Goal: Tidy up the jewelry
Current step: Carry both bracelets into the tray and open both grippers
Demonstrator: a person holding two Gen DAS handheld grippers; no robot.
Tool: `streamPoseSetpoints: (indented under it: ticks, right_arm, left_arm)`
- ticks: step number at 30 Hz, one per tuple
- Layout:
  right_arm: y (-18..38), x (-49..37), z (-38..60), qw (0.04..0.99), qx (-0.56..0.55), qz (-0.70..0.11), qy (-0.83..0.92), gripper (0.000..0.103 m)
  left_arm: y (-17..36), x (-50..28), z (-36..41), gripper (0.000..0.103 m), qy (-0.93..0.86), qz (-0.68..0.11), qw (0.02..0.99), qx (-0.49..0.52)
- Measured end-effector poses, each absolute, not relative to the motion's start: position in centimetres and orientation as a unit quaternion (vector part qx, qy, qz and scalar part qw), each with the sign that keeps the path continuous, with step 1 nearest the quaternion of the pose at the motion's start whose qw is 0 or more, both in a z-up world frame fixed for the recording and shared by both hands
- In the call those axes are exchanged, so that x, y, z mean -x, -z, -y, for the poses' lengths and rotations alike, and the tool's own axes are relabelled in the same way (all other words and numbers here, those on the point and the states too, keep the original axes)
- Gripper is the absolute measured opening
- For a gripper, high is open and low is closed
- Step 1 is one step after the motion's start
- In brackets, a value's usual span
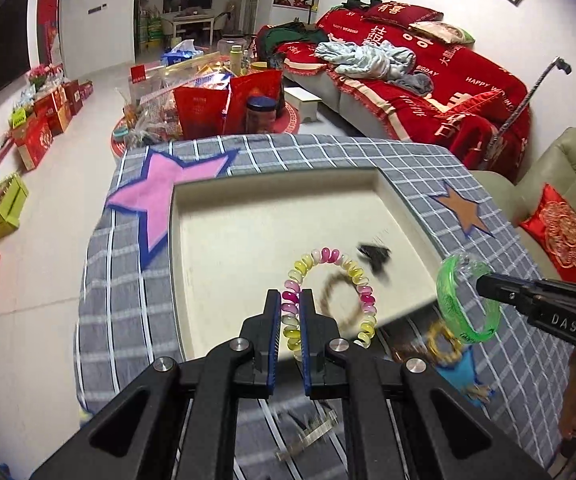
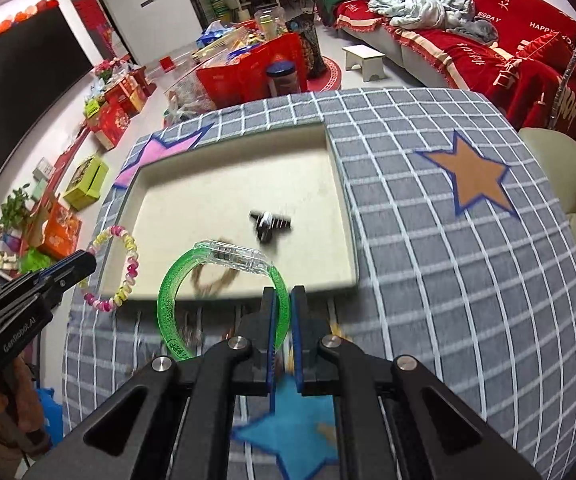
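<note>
while both grippers hover near the tray's front edge, each holds a ring-shaped piece.
tray: shallow cream box on the checked cloth covering the counter; inside lie a black hair clip and a blurred brownish band.
left gripper: fingers pinching a coiled bracelet of pink, yellow and white, raised over the tray.
right gripper: fingers pinching a green bangle with a clear top section, above the tray's front rim.
cloth: a yellow ring-like piece lies blurred beside the tray.
writing: "das" on the right gripper, "genrobot.ai" on the left; "happy wedding" on the red sofa cover.
</note>
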State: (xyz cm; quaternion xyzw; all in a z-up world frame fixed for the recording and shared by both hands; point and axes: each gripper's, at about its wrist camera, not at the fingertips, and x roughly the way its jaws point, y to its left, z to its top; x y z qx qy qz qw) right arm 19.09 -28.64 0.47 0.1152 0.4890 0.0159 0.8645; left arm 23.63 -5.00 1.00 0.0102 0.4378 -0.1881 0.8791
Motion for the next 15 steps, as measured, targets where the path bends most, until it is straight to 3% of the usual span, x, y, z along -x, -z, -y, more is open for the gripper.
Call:
streamPoseSetpoints:
  ticks: [15]
  right_arm:
    - [2.9, -30.2, 29.5, 0.856, -0.135, -0.499, 0.021, 0.008]
  left_arm:
    - [3.2, -33.7, 7.5, 0.025, 0.126, -0.461, 0.878, -0.020]
